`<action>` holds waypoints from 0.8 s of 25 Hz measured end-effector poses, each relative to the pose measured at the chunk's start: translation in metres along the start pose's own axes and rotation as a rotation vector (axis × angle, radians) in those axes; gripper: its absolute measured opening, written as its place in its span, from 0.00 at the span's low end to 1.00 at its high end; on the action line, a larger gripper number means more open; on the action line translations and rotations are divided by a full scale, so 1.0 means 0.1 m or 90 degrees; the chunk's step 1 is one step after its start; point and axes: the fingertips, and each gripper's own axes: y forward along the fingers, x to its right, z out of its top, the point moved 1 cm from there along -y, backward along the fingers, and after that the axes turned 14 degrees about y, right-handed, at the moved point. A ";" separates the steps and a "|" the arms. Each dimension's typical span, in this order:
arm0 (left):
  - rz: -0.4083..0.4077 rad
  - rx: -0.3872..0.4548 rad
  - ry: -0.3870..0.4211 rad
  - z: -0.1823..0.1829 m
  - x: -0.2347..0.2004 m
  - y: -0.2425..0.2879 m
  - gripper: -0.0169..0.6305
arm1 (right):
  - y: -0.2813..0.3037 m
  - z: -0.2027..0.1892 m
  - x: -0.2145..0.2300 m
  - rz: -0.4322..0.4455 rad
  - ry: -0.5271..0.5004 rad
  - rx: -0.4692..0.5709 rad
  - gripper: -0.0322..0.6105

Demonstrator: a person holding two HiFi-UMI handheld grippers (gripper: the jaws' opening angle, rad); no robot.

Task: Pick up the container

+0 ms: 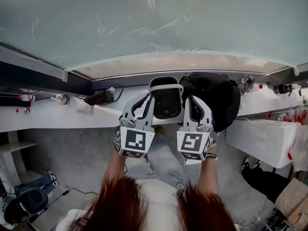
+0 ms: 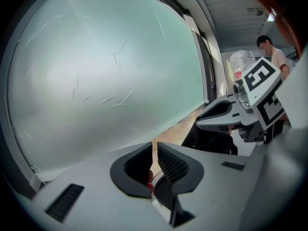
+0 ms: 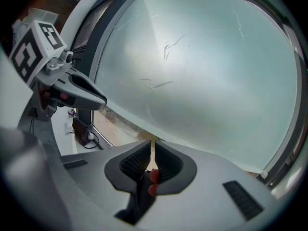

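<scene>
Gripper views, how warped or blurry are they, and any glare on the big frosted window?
Left gripper view: heavy fisheye bulges the frosted window, dark corners. Right gripper view: same bulge, soft bright patch on it. Head view: hair blurred.

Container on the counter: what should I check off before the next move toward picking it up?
1. Container located: ok. The container stands on the counter, between the two grippers in the head view.
2. Left gripper ready to grab: not ok. Its jaws are shut, with nothing between them.
3. Right gripper ready to grab: not ok. Its jaws are shut and empty.
4. Grippers aimed at the container: not ok. Both gripper views face the frosted pane, and the container does not show in them.
5. Room on the right side: cannot tell. The black bag sits close beside the container.
</scene>
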 end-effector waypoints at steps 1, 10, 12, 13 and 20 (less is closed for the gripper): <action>0.000 -0.005 -0.001 -0.05 0.01 0.04 0.06 | 0.05 -0.03 0.00 0.003 -0.005 -0.004 0.09; -0.016 -0.046 0.001 -0.40 0.08 0.37 0.11 | 0.42 -0.28 -0.03 0.028 -0.037 -0.031 0.09; -0.019 -0.055 -0.008 -0.48 0.10 0.42 0.12 | 0.48 -0.33 -0.06 0.040 -0.040 -0.041 0.09; -0.020 -0.060 -0.011 -0.53 0.11 0.45 0.13 | 0.51 -0.36 -0.06 0.043 -0.043 -0.046 0.09; -0.030 -0.084 -0.017 -0.79 0.20 0.63 0.16 | 0.74 -0.59 -0.07 0.047 -0.069 -0.070 0.09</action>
